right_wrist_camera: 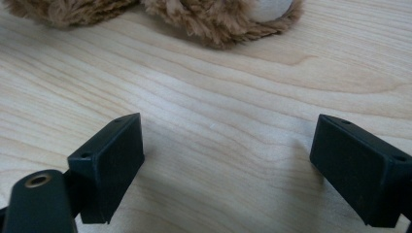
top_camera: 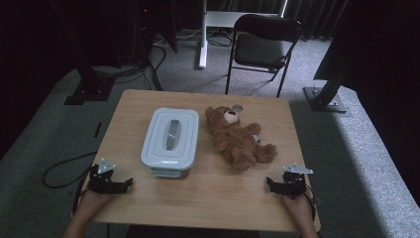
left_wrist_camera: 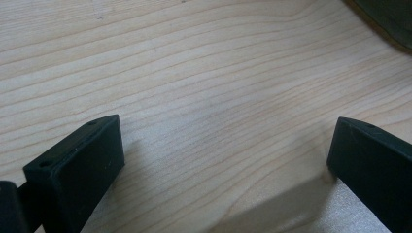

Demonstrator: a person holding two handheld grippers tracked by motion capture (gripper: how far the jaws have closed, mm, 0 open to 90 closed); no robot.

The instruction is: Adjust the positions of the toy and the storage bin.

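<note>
2 spread, empty grippers, left gripper and right gripper, near teddy bear.

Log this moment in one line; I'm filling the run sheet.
left gripper: open, empty | right gripper: open, empty | teddy bear: lying beside box | lidded box: closed | both grippers near table front edge

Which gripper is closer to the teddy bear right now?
Right. The right gripper sits just below the teddy bear's feet near the table's front edge, jaws open. The left gripper is across the table, below the lidded box.
</note>
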